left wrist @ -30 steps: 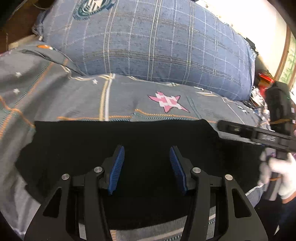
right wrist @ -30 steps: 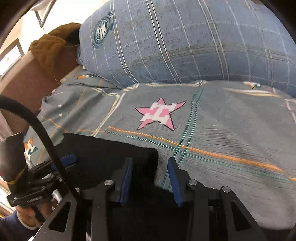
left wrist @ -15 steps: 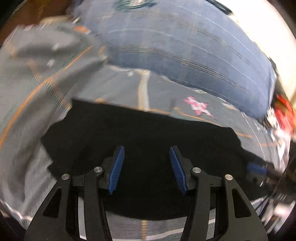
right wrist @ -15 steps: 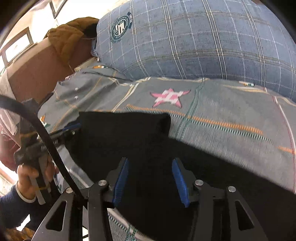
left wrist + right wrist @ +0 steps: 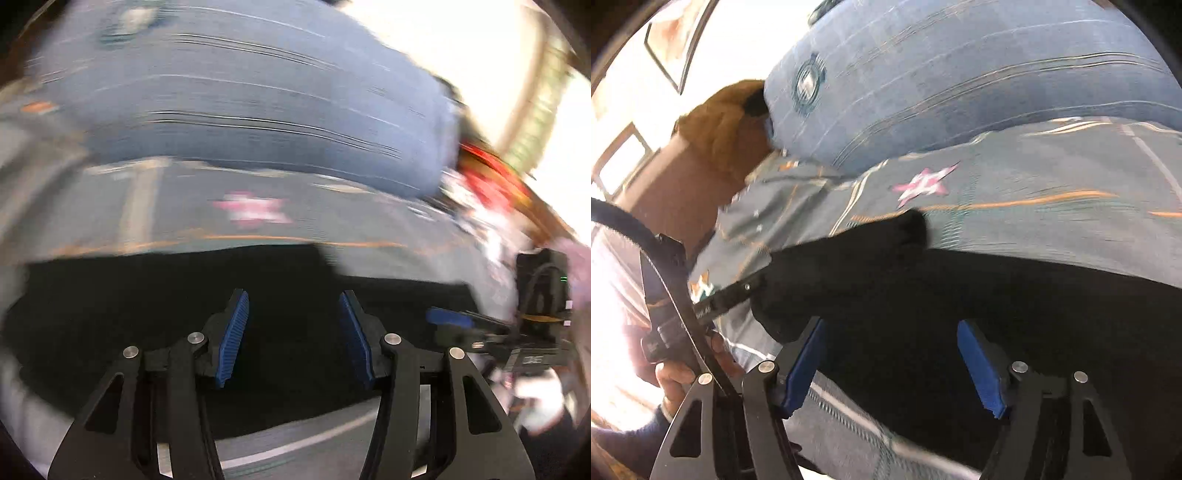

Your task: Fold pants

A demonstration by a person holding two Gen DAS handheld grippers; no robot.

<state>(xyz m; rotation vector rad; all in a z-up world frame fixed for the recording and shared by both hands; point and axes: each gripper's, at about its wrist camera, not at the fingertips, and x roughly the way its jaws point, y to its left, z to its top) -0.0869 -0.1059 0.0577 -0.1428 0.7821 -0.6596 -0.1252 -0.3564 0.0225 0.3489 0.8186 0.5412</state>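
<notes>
Motion-blurred pillow (image 5: 236,107) and bedspread (image 5: 177,206)

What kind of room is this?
Most likely a bedroom: black pants lie on a bed's grey star-patterned cover, with a big blue plaid pillow behind it.

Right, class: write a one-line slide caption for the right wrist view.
Open right hand-held gripper above black pants on a star-print bedspread, blue plaid pillow behind.
</notes>
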